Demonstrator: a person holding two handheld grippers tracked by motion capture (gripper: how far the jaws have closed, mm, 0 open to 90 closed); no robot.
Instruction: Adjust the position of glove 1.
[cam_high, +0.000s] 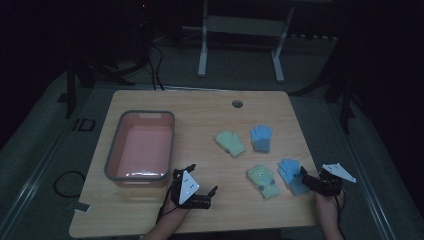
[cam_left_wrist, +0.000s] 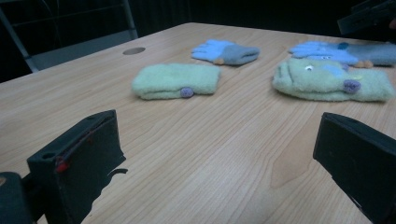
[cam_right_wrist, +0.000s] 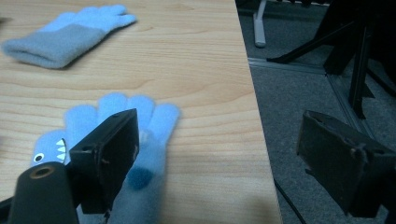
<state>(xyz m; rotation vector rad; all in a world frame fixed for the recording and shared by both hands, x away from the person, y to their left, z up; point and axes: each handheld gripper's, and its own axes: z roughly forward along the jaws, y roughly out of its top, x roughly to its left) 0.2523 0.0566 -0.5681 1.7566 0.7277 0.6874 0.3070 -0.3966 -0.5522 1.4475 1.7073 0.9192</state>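
Observation:
Four knitted gloves lie on the right half of the wooden table (cam_high: 200, 112). At the back are a green one (cam_high: 230, 143) (cam_left_wrist: 176, 80) and a blue one (cam_high: 261, 138) (cam_left_wrist: 226, 51) (cam_right_wrist: 70, 35). Nearer the front lie a green one with a face (cam_high: 263, 181) (cam_left_wrist: 331, 80) and a blue one with a shark face (cam_high: 291, 175) (cam_right_wrist: 159, 121). My left gripper (cam_high: 202, 178) (cam_left_wrist: 219, 154) hovers low near the front edge, open and holding nothing. The right gripper (cam_high: 306, 179) (cam_right_wrist: 219, 144) is open at the shark glove's cuff, one jaw over the glove, the other past the table's right edge.
A pink tub with a grey rim (cam_high: 120, 132) stands on the table's left half, just behind my left gripper. A cable hole (cam_high: 237, 104) sits near the back edge. The table's right edge (cam_right_wrist: 254, 116) drops to grey carpet with dark stand legs (cam_right_wrist: 355, 70).

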